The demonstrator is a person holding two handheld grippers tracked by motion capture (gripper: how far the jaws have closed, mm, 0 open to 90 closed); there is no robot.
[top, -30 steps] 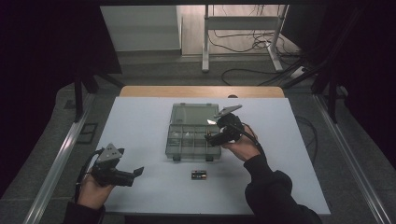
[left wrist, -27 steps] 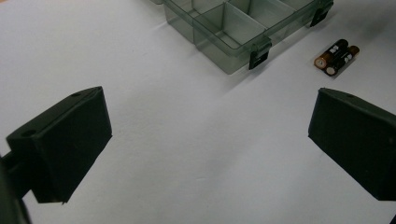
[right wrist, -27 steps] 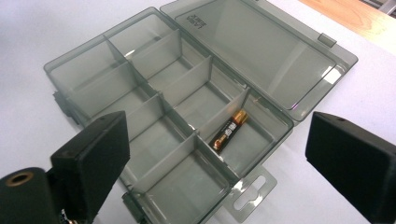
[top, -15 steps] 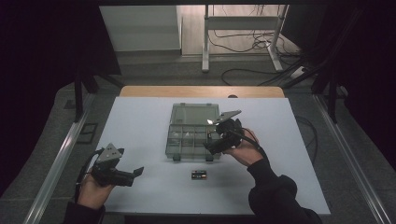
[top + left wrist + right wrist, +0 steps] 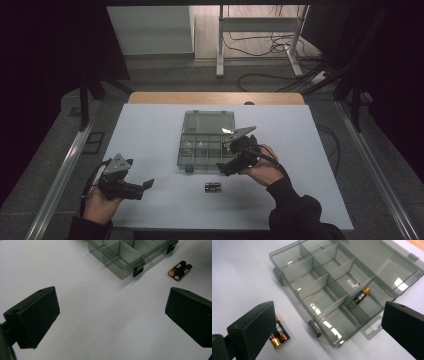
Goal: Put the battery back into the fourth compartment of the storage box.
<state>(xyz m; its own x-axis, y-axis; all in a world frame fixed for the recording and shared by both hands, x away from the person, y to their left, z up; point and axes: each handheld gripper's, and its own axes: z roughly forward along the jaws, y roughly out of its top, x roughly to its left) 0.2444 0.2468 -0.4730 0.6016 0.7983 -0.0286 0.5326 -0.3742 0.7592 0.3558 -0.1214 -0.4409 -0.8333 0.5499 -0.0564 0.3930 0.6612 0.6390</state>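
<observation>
A white counter (image 5: pixel 150 130) is seen, on which an open, clear compartment box (image 5: pixel 205 142) is set near the middle. A pair of batteries (image 5: pixel 212 187) is laid just in front of it, apart from it.

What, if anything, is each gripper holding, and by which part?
Nothing is held. The left gripper and the right gripper both stand open and empty; one battery lies in the organizer box.
</observation>
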